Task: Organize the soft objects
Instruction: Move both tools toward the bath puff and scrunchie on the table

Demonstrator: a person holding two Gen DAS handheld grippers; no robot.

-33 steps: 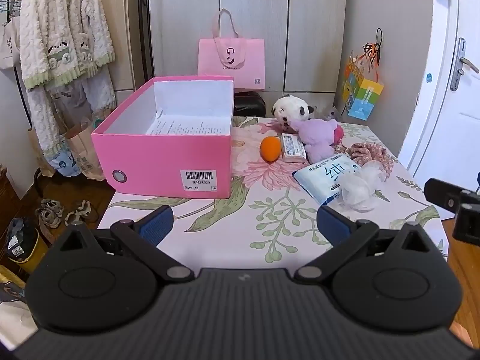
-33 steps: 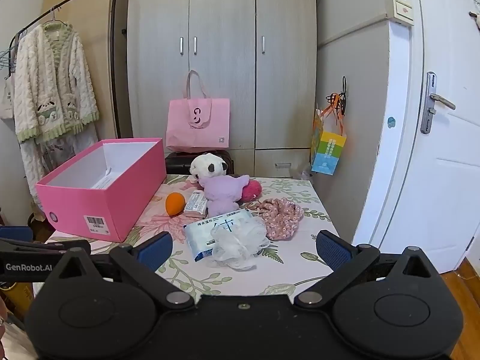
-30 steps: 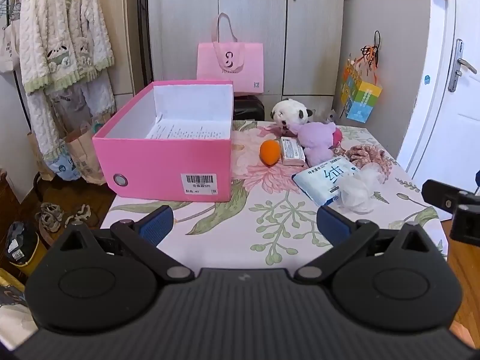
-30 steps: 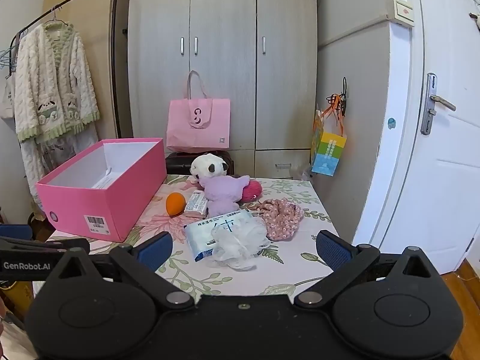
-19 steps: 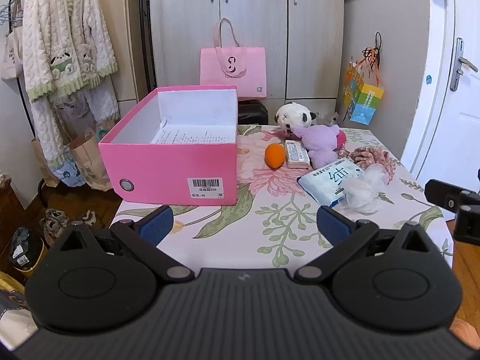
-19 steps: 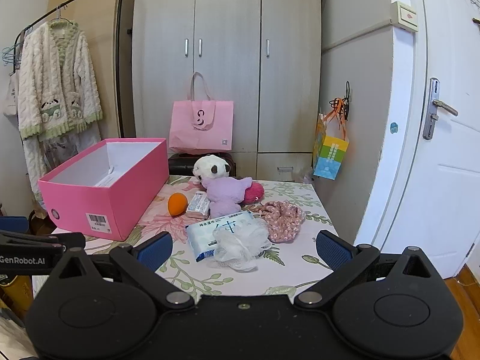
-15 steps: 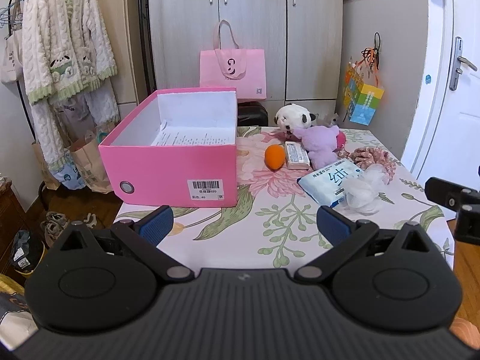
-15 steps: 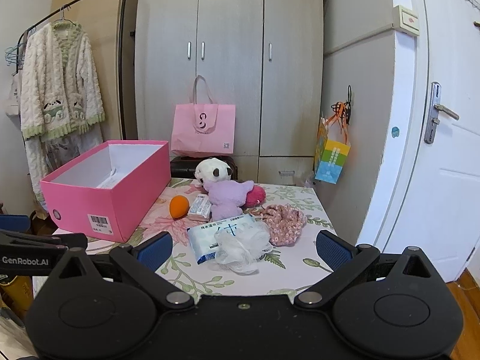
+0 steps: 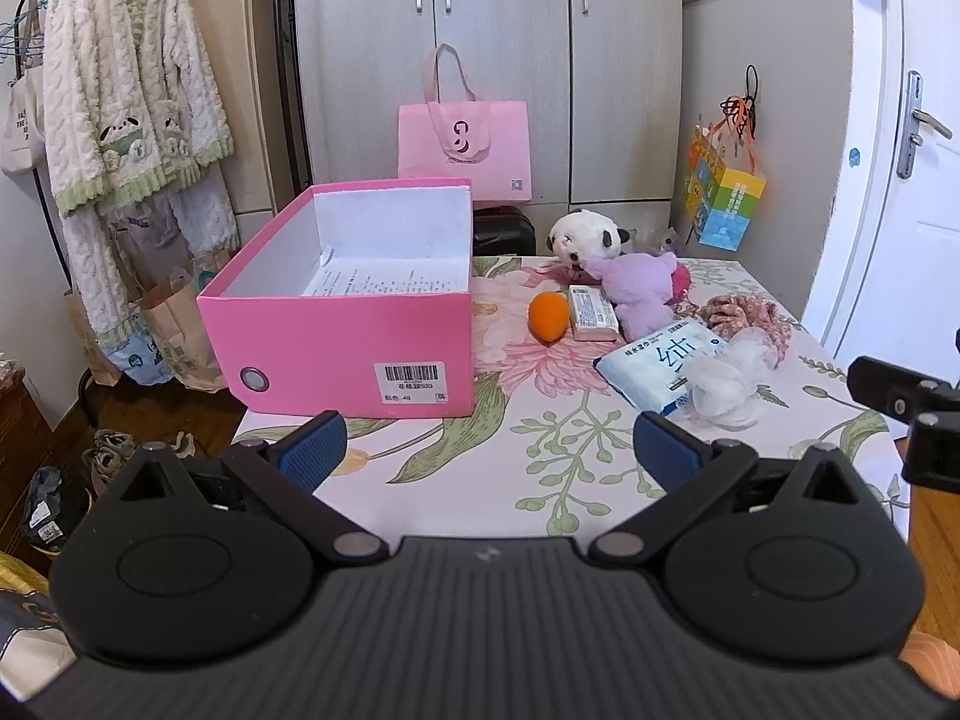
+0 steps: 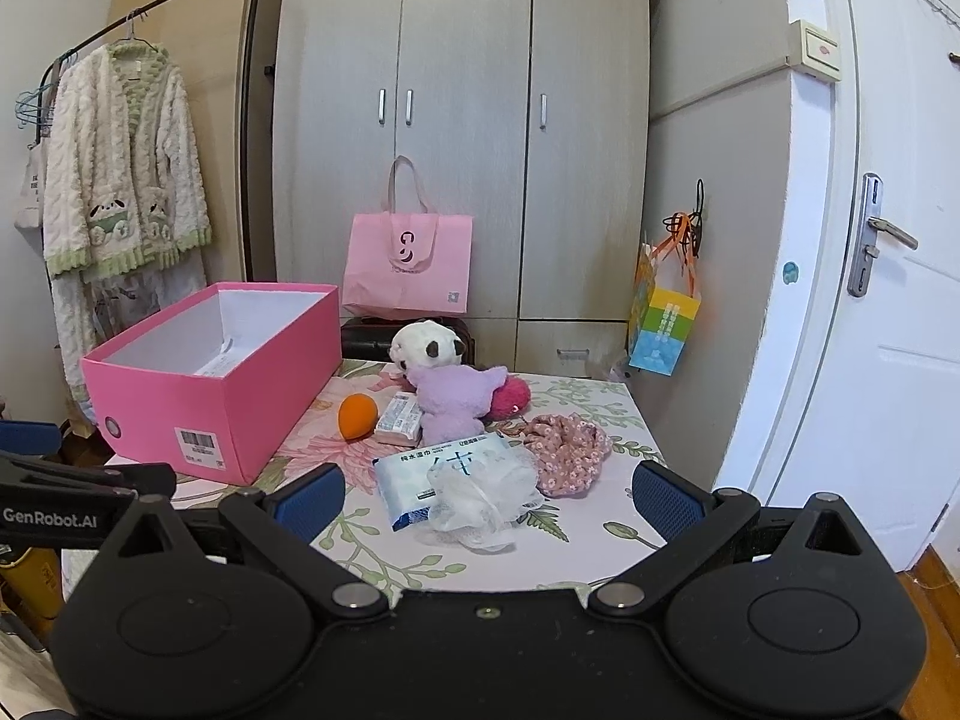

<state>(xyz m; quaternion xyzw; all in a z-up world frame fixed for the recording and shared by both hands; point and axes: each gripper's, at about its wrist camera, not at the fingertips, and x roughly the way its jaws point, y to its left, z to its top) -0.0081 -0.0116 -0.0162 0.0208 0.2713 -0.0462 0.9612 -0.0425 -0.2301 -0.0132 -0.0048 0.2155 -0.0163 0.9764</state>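
An open pink box [image 9: 360,336] [image 10: 228,396] stands on the left of a floral table [image 9: 540,450]. To its right lie a panda plush [image 9: 585,237], a purple plush [image 9: 639,294], an orange sponge [image 9: 547,315], a small packet [image 9: 593,313], a wipes pack [image 9: 660,369], a white mesh pouf [image 9: 723,387] [image 10: 480,501] and a floral scrunchie [image 9: 747,318] [image 10: 567,444]. My left gripper [image 9: 489,450] is open and empty at the table's near edge. My right gripper [image 10: 489,492] is open and empty, just short of the pouf.
A pink tote bag [image 9: 463,147] stands behind the table by grey wardrobes. A fluffy robe [image 9: 126,120] hangs on a rack at left, paper bags and shoes below it. A colourful bag [image 9: 726,192] hangs at right beside a white door [image 10: 888,300].
Both grippers have drawn back and risen slightly, so the table and objects sit a bit farther and lower in view. Both stay open; nothing on the table moved.
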